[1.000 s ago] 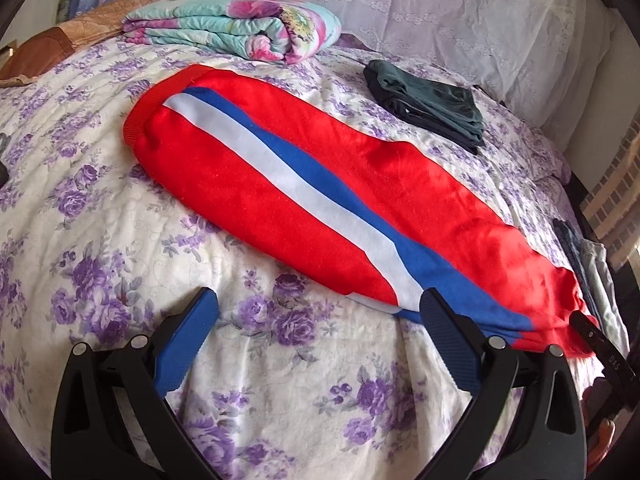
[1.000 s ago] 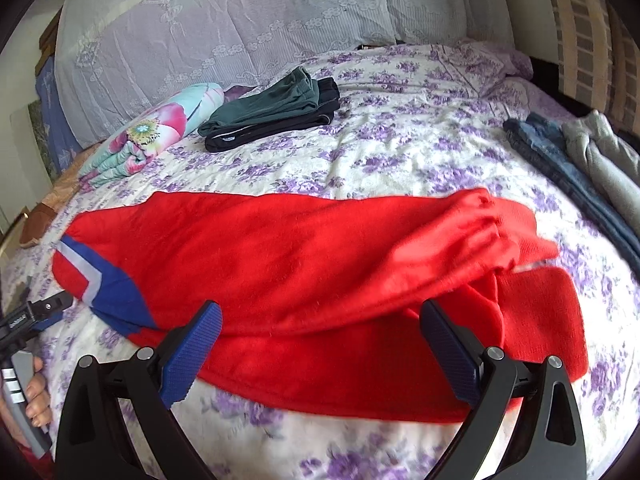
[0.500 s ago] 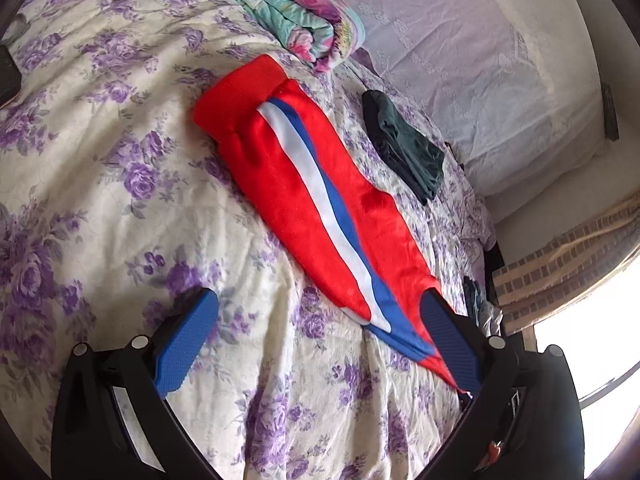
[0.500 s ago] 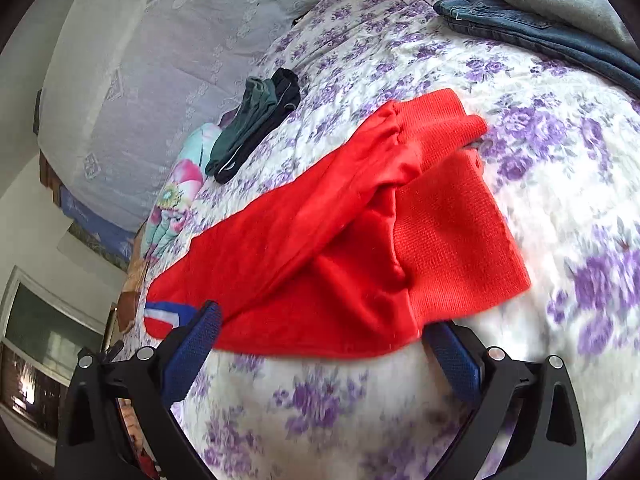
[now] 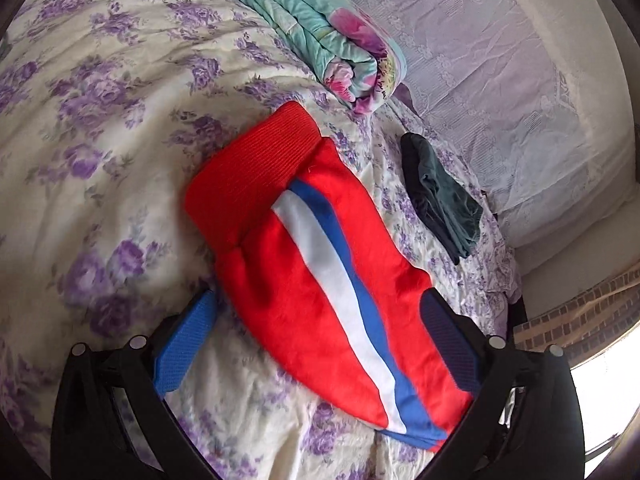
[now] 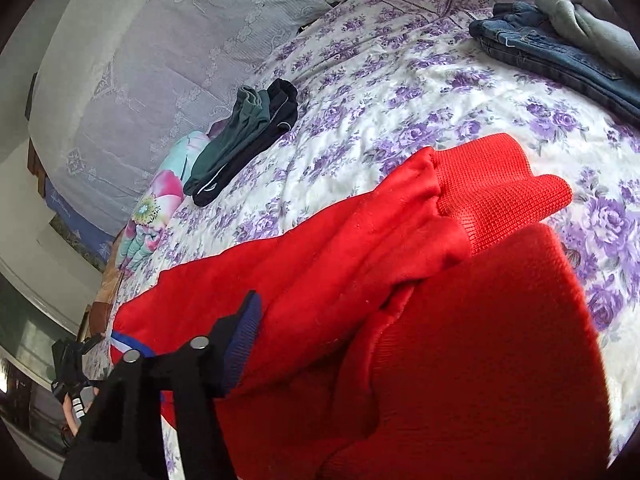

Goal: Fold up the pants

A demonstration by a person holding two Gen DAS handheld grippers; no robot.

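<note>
Pants (image 5: 320, 280) (red, with a white and blue stripe) lie along the flowered bed (image 5: 100, 140), one end between the spread fingers of the left claw (image 5: 316, 344), which grips nothing. Right claw (image 6: 360, 344) is closing over the ribbed cuff end; its far finger is hidden by cloth.

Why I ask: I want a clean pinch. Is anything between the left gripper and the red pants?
Nothing visible. The open left gripper straddles the red pants on the floral bedspread; the folded quilt and dark green garment lie farther up the bed, clear of it.
</note>
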